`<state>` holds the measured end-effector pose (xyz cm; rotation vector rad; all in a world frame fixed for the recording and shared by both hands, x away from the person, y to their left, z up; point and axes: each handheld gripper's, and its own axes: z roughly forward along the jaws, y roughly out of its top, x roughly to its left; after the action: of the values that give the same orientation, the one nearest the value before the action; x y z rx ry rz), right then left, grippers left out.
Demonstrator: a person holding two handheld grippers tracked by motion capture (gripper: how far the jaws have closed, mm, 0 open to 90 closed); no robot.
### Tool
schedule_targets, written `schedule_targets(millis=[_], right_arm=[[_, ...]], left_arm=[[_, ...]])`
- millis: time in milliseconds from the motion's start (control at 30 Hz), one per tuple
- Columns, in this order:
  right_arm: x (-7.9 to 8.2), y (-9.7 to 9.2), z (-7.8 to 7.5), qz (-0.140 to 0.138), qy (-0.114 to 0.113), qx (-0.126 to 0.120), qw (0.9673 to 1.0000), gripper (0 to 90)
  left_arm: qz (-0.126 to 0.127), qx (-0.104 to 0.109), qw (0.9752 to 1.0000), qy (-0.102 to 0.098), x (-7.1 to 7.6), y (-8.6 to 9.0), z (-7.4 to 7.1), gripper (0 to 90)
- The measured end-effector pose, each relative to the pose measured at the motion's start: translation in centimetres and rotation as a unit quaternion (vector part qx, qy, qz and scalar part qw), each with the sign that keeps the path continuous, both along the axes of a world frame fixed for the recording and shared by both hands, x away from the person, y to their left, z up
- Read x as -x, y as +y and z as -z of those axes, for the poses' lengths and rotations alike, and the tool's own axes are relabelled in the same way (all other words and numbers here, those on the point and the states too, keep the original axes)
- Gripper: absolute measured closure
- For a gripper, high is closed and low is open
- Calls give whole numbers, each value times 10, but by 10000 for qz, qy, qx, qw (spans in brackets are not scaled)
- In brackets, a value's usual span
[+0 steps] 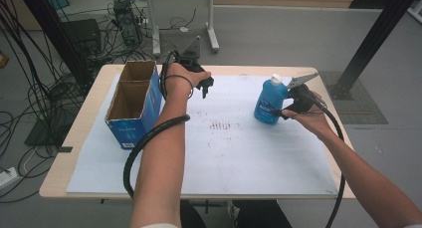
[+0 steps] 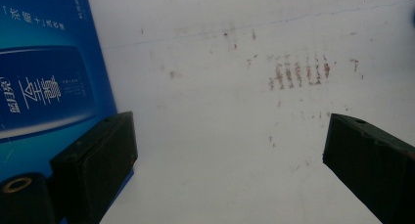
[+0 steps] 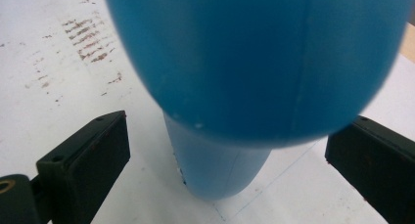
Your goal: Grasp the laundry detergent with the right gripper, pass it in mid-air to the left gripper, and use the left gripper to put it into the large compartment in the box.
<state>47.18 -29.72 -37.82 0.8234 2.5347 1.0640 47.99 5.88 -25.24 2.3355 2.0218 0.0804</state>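
Bottle: a blue plastic bottle (image 1: 270, 105) with a white cap and a printed label is standing upright on the right part of the white sheet (image 1: 239, 153) that is covering the worktop (image 1: 74, 138); in the right gripper view its rounded blue body (image 3: 254, 62) is looming large and blurred, with a moulding seam running down it.
Right gripper: the right gripper (image 1: 288, 108) is sitting at the bottle's right side, its fingers (image 3: 88, 155) spreading wide with the bottle between them and gaps showing on both sides.
Left gripper: the left gripper (image 1: 205, 86) is hovering just beside the box, pointing down at the sheet, its fingers (image 2: 98, 155) standing wide apart and holding nothing.
Box: an open-topped blue cardboard box (image 1: 133, 102) with two compartments is standing at the sheet's left edge, well apart from the bottle.
Sheet marks: rows of brown smudges (image 1: 219, 125) are lying between box and bottle.
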Motion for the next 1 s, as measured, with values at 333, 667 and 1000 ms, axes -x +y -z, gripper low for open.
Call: schedule_targets(millis=[333, 667, 1000], right_arm=[[-1, 4, 5, 37, -136, -155, 9998, 26], [-1, 8, 9, 60, -219, -215, 9995, 26], [-1, 10, 8, 99, -308, -280, 9991, 26]], left_arm=[[-21, 6, 10000, -17, 1, 2, -1, 63], [-43, 7, 10000, -21, 2, 7, -1, 63], [-46, 16, 10000, -27, 3, 7, -1, 63]])
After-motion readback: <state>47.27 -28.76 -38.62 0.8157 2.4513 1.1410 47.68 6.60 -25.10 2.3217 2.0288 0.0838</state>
